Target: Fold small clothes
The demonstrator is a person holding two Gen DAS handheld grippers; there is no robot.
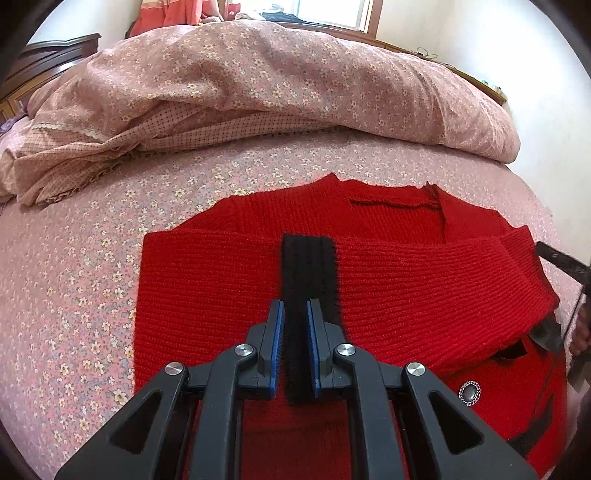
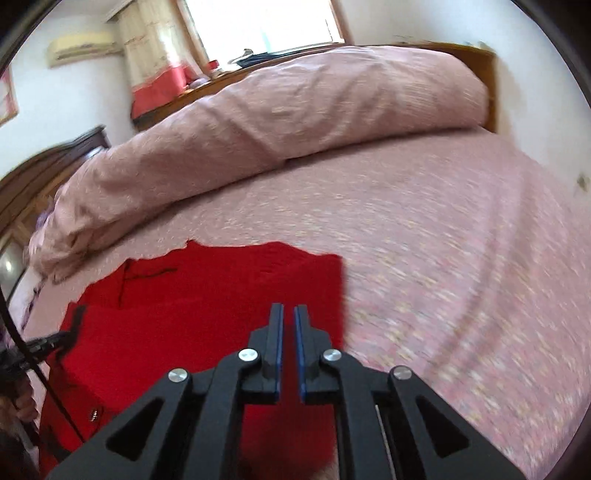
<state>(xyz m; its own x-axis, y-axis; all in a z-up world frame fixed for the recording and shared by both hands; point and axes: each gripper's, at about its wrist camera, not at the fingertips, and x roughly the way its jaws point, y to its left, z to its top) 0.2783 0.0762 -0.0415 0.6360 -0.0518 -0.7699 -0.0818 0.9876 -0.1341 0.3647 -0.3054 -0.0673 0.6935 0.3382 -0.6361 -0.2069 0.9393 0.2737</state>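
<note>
bedroom, daylight from one window [image 1: 332, 14]; a bed under a pink floral sheet [image 1: 92, 258], with one rolled quilt [image 1: 258, 81] heaped along the far side. one small red knit sweater [image 1: 406, 280] lies flat on the sheet near the front edge, partly folded, a sleeve laid across the body so that its single black ribbed cuff [image 1: 308, 266] points toward the viewer. one metal button [image 1: 470, 393] shows on the lower front.

left gripper [image 1: 295, 306]: fingers narrowly parted, straddling the black cuff; whether the pads actually pinch it i cannot tell. right gripper [image 2: 289, 312]: fingers nearly together with a slit between them, holding nothing, poised above the sweater's right edge; this view is motion-blurred.

count: two grippers, one garment, one cuff visible, one button, one quilt.

risks, as judged: if the left fingers close on the cuff alone, lifting may drag the sleeve off its fold and undo it. the loose knit may stretch or snag on the pads. the soft bedding may let the sweater slide or wrinkle when pressed. the right gripper, close to the edge, may catch the sheet with the knit.
</note>
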